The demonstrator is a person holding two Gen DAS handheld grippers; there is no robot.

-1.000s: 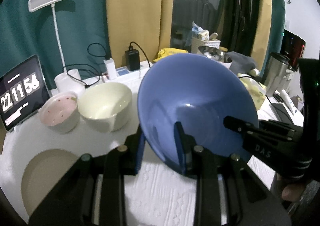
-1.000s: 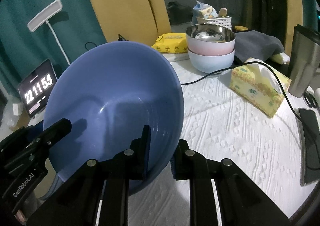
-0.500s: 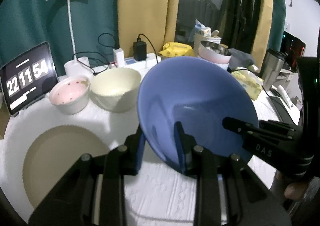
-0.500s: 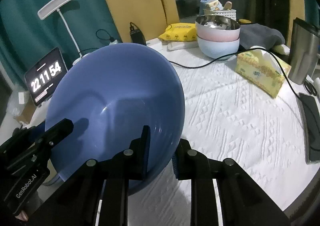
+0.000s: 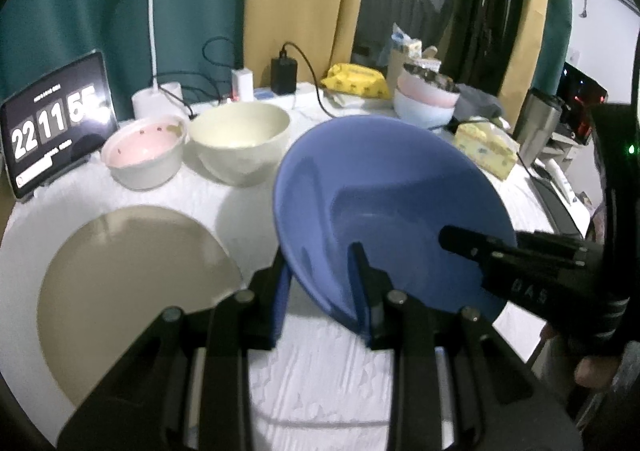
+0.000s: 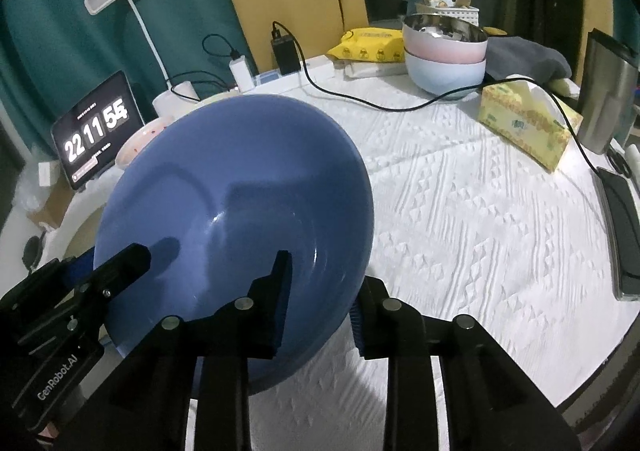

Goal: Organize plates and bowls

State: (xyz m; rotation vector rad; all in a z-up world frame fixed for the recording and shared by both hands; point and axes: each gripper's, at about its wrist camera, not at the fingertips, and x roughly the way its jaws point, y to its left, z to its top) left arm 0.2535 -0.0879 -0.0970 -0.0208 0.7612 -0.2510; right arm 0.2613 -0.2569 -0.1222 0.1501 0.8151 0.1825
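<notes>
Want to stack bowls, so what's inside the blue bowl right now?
The blue bowl looks empty; only one finger of each gripper reaches inside. Those fingers hide small patches of its wall.

- The clock screen (image 6: pixel 97 135) at the left shows "22 11 54".
- The left hand-held gripper (image 6: pixel 64 367), lower left, says "GenRobot.AI".
- The right hand-held gripper (image 5: pixel 530 293), lower right, says "DAS".

There are six bowls – one blue bowl (image 5: pixel 394 207), one cream bowl (image 5: pixel 240 143), one pink-inside bowl (image 5: pixel 144 149) and three stacked bowls (image 6: pixel 444 51) – plus one tan plate (image 5: pixel 132 291) and two grippers.
</notes>
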